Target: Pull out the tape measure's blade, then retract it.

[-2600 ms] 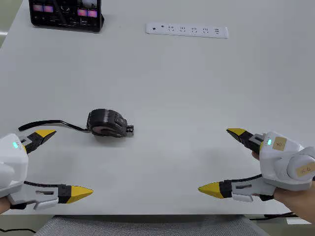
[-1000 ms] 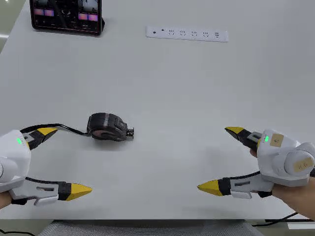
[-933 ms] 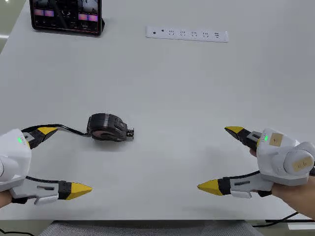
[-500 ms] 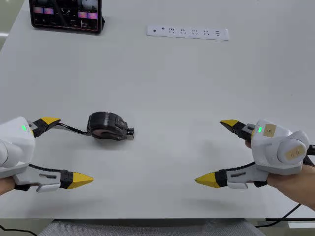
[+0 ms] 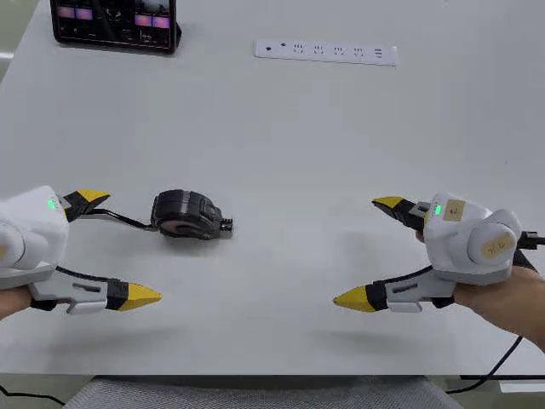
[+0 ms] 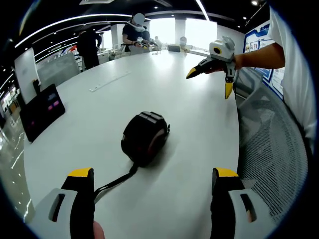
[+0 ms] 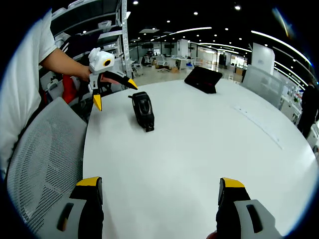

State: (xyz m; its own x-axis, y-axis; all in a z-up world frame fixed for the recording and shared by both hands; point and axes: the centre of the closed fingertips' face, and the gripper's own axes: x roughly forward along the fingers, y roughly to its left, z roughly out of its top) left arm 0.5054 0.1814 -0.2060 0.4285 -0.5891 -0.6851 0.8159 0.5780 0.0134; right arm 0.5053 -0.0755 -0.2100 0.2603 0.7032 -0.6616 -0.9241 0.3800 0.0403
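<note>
1. The tape measure point(image 5: 187, 215) lies left of centre on the desk point(image 5: 289, 145); its strap point(image 5: 128, 221) ends hidden behind the left hand-held gripper point(image 5: 121, 246), which is spread wide and empty;
2. The right hand-held gripper point(image 5: 364, 251) is likewise spread wide and empty, well apart from the tape measure.

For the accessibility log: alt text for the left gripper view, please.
A black tape measure lies on the white table ahead of the open left gripper, its black strap trailing toward the jaws. Farther off, the right gripper hovers open above the table.
</note>
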